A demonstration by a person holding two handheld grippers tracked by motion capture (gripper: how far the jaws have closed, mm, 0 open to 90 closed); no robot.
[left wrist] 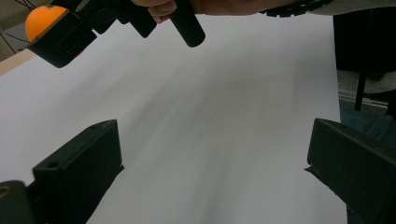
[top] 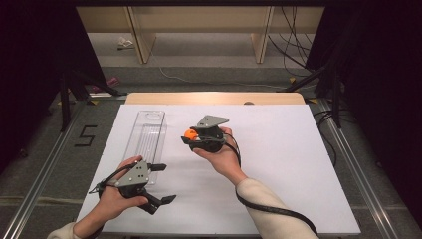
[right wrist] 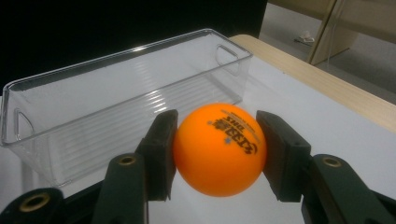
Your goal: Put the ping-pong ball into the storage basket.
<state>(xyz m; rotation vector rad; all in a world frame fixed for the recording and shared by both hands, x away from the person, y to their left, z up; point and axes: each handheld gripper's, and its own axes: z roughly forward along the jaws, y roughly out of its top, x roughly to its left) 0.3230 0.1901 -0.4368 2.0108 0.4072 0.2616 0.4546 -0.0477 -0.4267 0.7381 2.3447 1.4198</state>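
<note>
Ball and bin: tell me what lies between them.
Nothing but bare white sheet; the right gripper view shows the ball, held in the right gripper, apart from the bin.

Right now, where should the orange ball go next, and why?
Probably carry it over the clear bin and let go. The right gripper already pinches the ball between its fingers, and the bin beside it sits open and empty.

Clear glossy plastic bin [right wrist: 116, 98], smooth matt orange ball [right wrist: 218, 148], matt white tabletop [top: 278, 149].
</note>
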